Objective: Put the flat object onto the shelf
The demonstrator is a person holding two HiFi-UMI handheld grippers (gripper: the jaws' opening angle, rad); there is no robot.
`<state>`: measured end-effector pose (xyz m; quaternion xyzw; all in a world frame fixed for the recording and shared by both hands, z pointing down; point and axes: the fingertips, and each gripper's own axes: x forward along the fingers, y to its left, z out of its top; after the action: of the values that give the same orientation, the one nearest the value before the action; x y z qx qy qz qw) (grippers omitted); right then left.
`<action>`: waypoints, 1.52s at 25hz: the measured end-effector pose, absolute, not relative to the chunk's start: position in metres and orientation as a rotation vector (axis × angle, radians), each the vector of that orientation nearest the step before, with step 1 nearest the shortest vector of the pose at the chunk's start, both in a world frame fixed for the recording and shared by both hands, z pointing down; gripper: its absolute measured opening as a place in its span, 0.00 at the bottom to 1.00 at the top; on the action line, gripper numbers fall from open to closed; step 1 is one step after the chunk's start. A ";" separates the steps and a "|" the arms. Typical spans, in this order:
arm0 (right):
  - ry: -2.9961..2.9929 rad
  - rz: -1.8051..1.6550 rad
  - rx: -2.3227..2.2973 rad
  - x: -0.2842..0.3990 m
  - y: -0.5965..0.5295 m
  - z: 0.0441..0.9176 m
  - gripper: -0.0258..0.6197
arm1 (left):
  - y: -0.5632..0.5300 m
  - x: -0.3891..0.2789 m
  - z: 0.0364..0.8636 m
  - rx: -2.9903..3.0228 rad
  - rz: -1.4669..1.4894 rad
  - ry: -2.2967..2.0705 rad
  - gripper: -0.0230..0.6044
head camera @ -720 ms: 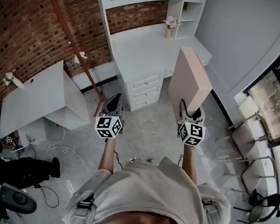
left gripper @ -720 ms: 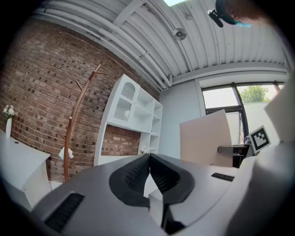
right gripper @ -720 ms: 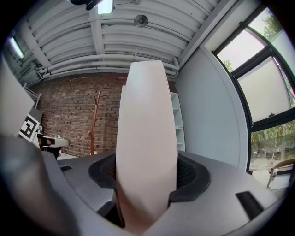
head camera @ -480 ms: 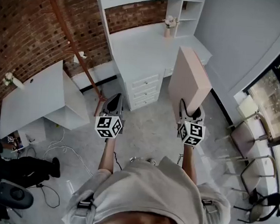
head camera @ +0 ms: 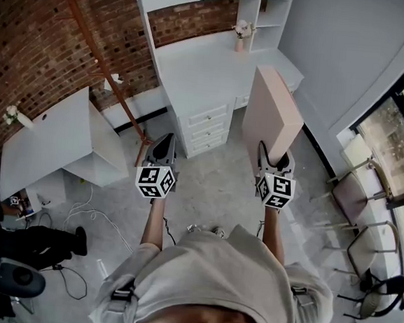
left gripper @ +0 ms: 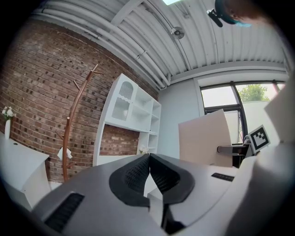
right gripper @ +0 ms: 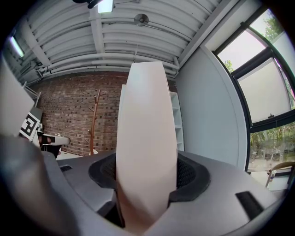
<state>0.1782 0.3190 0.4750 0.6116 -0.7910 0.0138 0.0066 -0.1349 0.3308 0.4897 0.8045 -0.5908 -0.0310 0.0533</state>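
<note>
Right gripper point(head camera: 274, 155): jaws clamped on the lower edge of the pink board point(head camera: 271, 113), which rises out of them, tilted. Left gripper point(head camera: 164, 144): jaws together, empty, alongside. Board held aloft near desk point(head camera: 196, 72), short of shelf point(head camera: 269, 17).

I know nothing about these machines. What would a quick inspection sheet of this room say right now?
Surface: white desk, its top mostly bare, below a white shelf unit.
Job's things: pink flat board, held upright on edge above the floor, not yet on the shelf.
Clutter: small vase of flowers at the back of the desk.
Claws: right claw clamped on the board's lower edge; left claw closed, holding nothing.
Cables: white cables loose on the grey floor at the person's left.
Surroundings: brick wall, chairs by the window.
</note>
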 end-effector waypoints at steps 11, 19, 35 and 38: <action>-2.496 0.040 1.901 0.192 0.313 0.469 0.49 | 0.324 -0.116 0.488 2.448 -0.079 -1.790 0.06; -2.516 0.030 1.876 0.215 0.303 0.471 0.48 | 0.316 -0.086 0.490 2.442 -0.076 -1.806 0.06; -2.539 0.009 1.858 0.231 0.258 0.469 0.48 | 0.283 -0.065 0.507 2.406 -0.064 -1.816 0.06; -2.536 0.004 1.864 0.232 0.244 0.471 0.48 | 0.267 -0.062 0.511 2.412 -0.068 -1.805 0.06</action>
<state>0.2317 0.2444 0.4713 0.5923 -0.8057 0.0014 -0.0031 -0.0624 0.2669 0.5110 0.7988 -0.5977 -0.0226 0.0642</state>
